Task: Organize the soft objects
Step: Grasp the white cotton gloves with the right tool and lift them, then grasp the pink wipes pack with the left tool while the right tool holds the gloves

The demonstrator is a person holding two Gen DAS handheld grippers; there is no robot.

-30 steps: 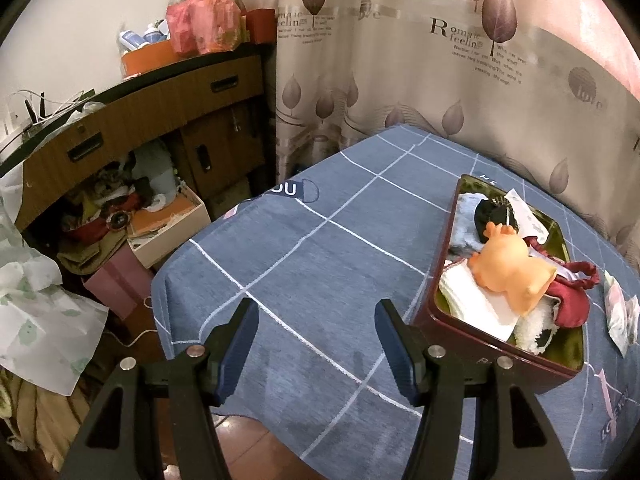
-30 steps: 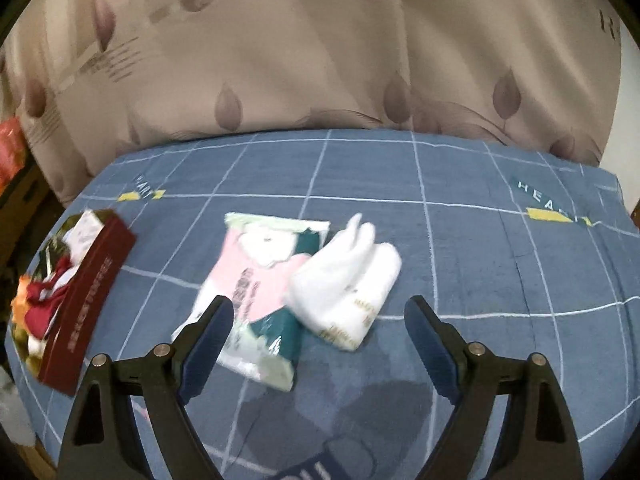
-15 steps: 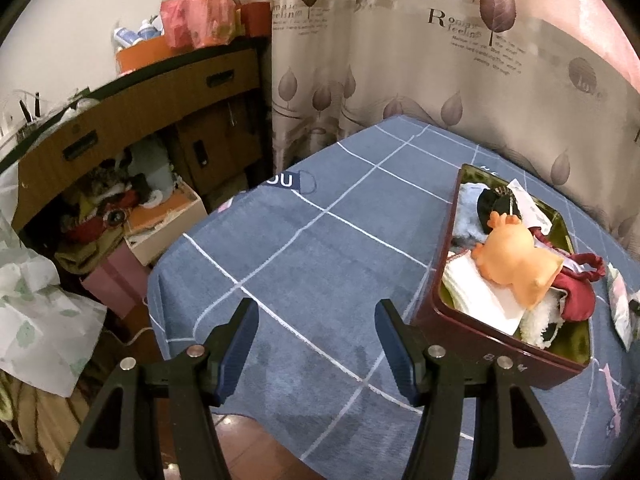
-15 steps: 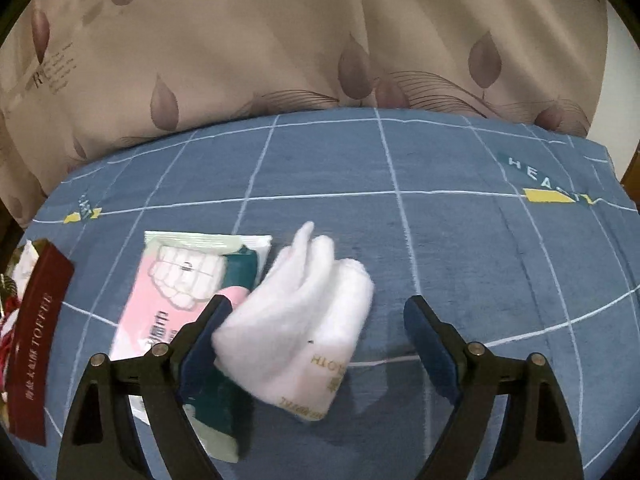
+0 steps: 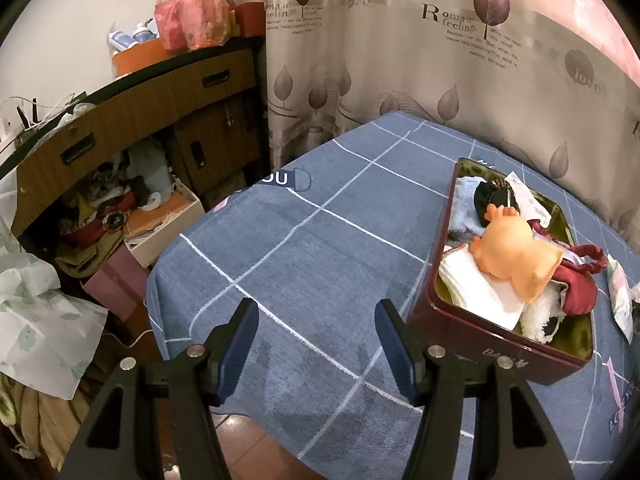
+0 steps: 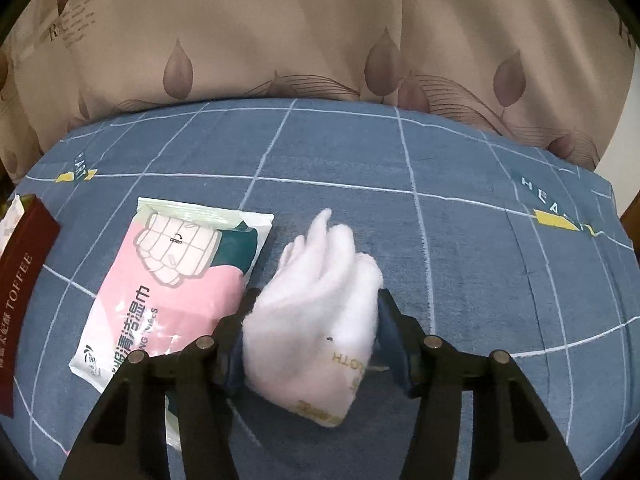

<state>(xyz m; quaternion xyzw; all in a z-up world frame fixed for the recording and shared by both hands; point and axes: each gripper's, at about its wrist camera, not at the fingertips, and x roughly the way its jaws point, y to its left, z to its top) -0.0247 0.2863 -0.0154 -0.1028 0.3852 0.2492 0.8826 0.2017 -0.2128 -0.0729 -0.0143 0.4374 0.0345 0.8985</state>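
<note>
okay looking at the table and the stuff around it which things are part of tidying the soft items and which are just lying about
Part of the job:
- white folded cloth, between the closing jaws of the right gripper
- dark red tin, already holding soft items
- orange plush toy in the tin
- wet wipes pack beside the cloth

Just lying about:
- leaf-print curtain
- wooden cabinet
- pink plastic bag

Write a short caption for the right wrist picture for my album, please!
Right claw closing around a white cloth bundle beside a pink wipes pack on the blue checked tablecloth.
</note>
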